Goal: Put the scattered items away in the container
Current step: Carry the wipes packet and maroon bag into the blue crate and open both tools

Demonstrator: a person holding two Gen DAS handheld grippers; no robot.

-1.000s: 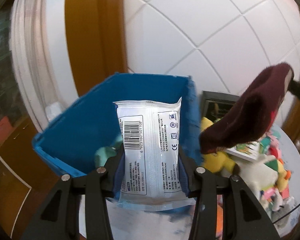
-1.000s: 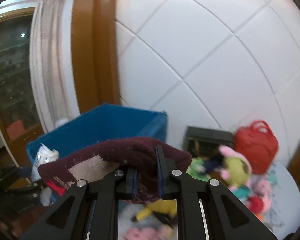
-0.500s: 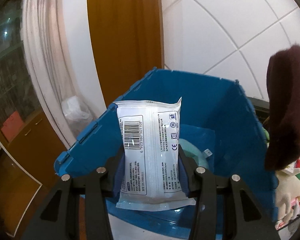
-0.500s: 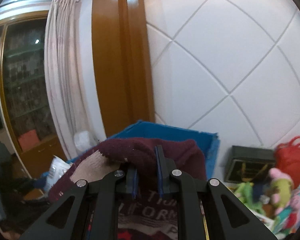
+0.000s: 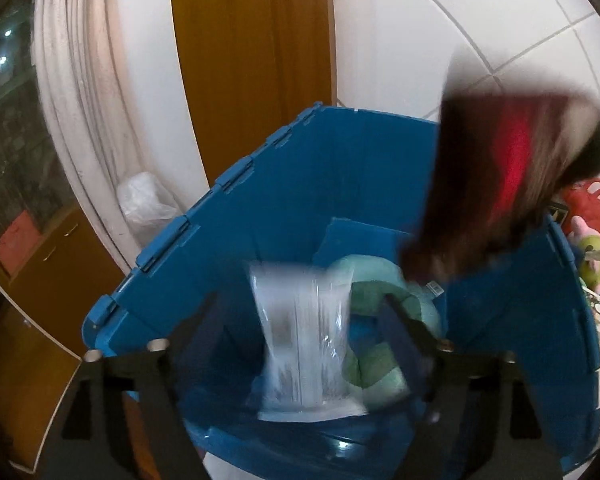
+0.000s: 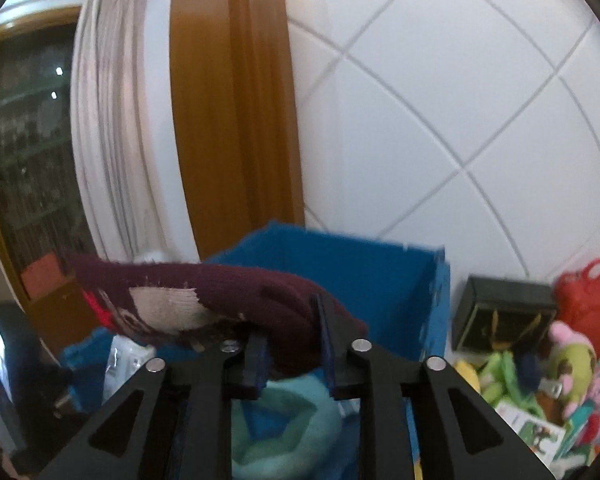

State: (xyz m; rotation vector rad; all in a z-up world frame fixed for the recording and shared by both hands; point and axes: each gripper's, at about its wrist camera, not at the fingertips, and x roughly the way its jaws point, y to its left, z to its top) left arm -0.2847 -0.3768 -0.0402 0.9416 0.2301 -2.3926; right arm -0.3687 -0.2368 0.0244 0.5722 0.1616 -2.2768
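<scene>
Both grippers over blue bin [image 5: 340, 184]. Left gripper [image 5: 300, 340] jaws just opened wide; wipes pack [image 5: 304, 336] loose, dropping in. Right gripper [image 6: 292, 344] jaws just parting, sock [image 6: 204, 300] draped between, apparently releasing.

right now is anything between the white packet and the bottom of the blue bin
Nothing blocks it. The left gripper has just been opening and the white packet sits loose between its fingers, inside the blue bin. Only a green cushion lies below, to its right; it may land against that.
</scene>
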